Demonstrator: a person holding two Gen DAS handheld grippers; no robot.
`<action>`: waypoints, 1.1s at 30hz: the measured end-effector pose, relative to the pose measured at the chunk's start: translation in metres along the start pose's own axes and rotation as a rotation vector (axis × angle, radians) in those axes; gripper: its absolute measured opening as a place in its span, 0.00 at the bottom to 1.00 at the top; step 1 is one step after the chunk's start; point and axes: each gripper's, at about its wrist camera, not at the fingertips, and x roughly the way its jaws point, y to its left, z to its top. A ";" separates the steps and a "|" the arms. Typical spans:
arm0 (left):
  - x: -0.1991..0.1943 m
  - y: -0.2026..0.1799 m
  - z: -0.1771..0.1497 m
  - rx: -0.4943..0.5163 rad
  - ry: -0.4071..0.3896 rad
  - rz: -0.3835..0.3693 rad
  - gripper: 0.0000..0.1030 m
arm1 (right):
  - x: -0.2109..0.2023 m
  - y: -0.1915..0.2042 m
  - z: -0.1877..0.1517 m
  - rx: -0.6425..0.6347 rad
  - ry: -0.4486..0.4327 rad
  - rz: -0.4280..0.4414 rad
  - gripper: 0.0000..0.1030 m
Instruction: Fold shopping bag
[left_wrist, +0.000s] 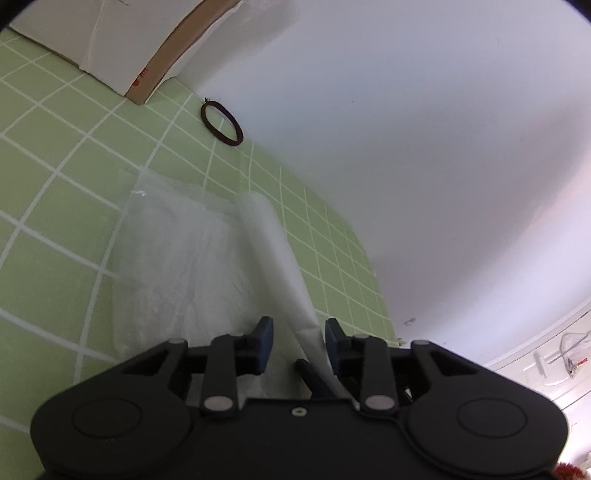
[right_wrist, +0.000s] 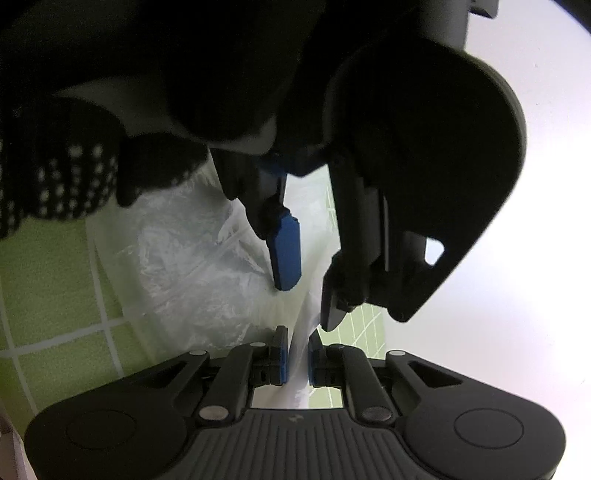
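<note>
The translucent white plastic shopping bag (left_wrist: 177, 266) lies flattened on the green grid mat (left_wrist: 55, 184), with one side folded up into a long ridge (left_wrist: 269, 240). My left gripper (left_wrist: 299, 334) is open. The ridge runs between its blue pads close to the right one, and the left pad stands clear of it. In the right wrist view the left gripper (right_wrist: 306, 306) hangs over the bag (right_wrist: 192, 266) with its fingers apart. Just below it my right gripper (right_wrist: 298, 354) is shut on the raised edge of the bag.
A dark hair tie (left_wrist: 221, 123) lies at the mat's far edge. A cardboard box (left_wrist: 110, 44) stands at the back left. The white tabletop (left_wrist: 406, 147) stretches to the right of the mat. A hand in a dotted glove (right_wrist: 55, 177) holds the left gripper.
</note>
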 end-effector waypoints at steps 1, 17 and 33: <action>0.003 0.000 0.001 0.003 -0.001 0.002 0.24 | -0.001 -0.001 0.001 0.003 -0.001 0.001 0.13; -0.006 0.012 0.001 -0.039 -0.009 -0.007 0.10 | -0.066 -0.104 -0.053 0.784 -0.277 0.404 0.18; -0.026 0.014 0.004 -0.018 -0.026 -0.002 0.09 | 0.019 -0.098 -0.137 1.371 -0.278 0.622 0.09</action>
